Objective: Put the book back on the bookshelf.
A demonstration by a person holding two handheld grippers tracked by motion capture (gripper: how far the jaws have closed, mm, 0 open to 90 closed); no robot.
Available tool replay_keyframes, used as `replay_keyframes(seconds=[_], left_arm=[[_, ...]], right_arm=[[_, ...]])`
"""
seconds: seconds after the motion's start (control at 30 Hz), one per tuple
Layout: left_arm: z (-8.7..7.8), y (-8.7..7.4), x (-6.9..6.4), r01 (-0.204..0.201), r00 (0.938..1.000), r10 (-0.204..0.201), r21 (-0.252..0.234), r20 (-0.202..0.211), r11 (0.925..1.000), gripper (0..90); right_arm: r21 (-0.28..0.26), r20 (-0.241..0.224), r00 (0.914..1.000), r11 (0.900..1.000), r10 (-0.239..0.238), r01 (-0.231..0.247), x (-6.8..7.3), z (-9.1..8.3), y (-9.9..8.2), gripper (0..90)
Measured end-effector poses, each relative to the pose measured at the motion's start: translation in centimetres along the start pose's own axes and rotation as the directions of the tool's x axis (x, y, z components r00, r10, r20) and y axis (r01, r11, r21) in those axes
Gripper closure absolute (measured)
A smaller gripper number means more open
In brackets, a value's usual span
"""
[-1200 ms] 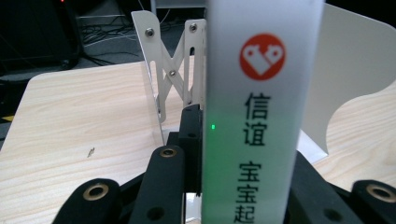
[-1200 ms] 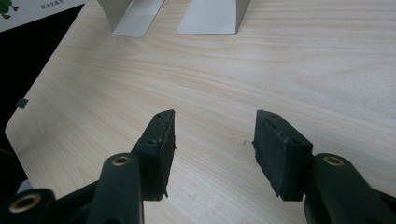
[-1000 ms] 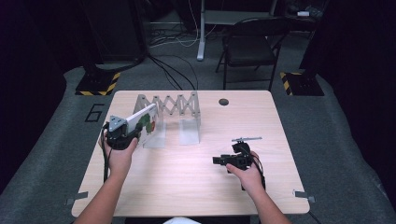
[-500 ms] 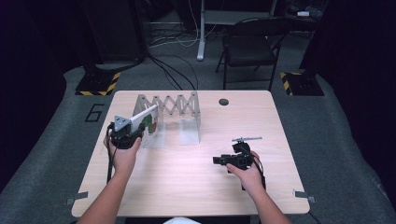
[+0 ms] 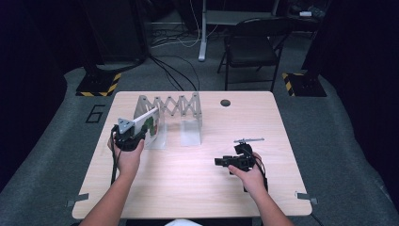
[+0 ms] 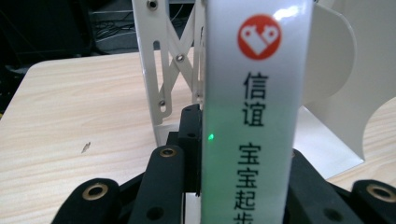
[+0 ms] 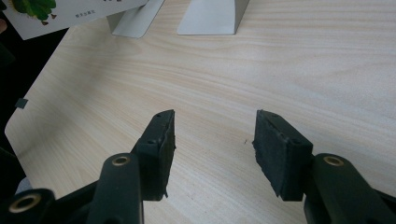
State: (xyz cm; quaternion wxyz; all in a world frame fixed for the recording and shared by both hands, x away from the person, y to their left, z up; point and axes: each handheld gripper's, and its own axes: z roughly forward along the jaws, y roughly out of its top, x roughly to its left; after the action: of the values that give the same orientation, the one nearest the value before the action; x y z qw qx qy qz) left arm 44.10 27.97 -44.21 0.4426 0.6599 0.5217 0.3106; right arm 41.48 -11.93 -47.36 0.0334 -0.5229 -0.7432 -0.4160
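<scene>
Now the left claw (image 5: 136, 133) is closed on a thin white book (image 6: 254, 93), spine toward its camera, held at about 10 o'clock on the tabletop (image 5: 188, 188), just beside the rack (image 5: 171, 106). The right claw (image 7: 212, 149) rests at about 4 o'clock, half open w/ nothing between the pads. I think next step is to put the book in a rack slot: keep it upright, line the spine w/ the gap, and release only when the bottom edge sits on the base.
</scene>
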Motion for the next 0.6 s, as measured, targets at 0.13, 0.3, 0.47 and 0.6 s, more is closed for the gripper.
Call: replay_keyframes(seconds=[0.13,0.3,0.47,0.6], left_arm=[[0.2,-0.2,0.0,0.007,0.9999,-0.007,0.002,-0.011,1.0,74.9],[1.1,-1.0,-0.7,-0.023,0.9996,0.024,0.052,-0.017,0.9984,74.2],[1.9,-1.5,-0.9,-0.018,0.9996,0.02,0.072,-0.021,0.9972,74.1],[2.1,-1.4,-0.8,-0.008,0.9996,0.01,0.071,-0.026,0.9975,74.2]], right_arm=[[0.001,0.002,1.0,1.0,-0.006,0.006,-0.1,0.0,0.0,48.2],[-0.001,0.001,1.0,1.0,-0.007,0.007,0.0,0.1,0.0,48.2],[0.0,0.0,1.0,1.0,-0.007,0.007,0.0,0.1,0.0,48.2],[0.003,-0.001,1.0,1.0,-0.005,0.005,-0.1,0.1,0.0,48.2]])
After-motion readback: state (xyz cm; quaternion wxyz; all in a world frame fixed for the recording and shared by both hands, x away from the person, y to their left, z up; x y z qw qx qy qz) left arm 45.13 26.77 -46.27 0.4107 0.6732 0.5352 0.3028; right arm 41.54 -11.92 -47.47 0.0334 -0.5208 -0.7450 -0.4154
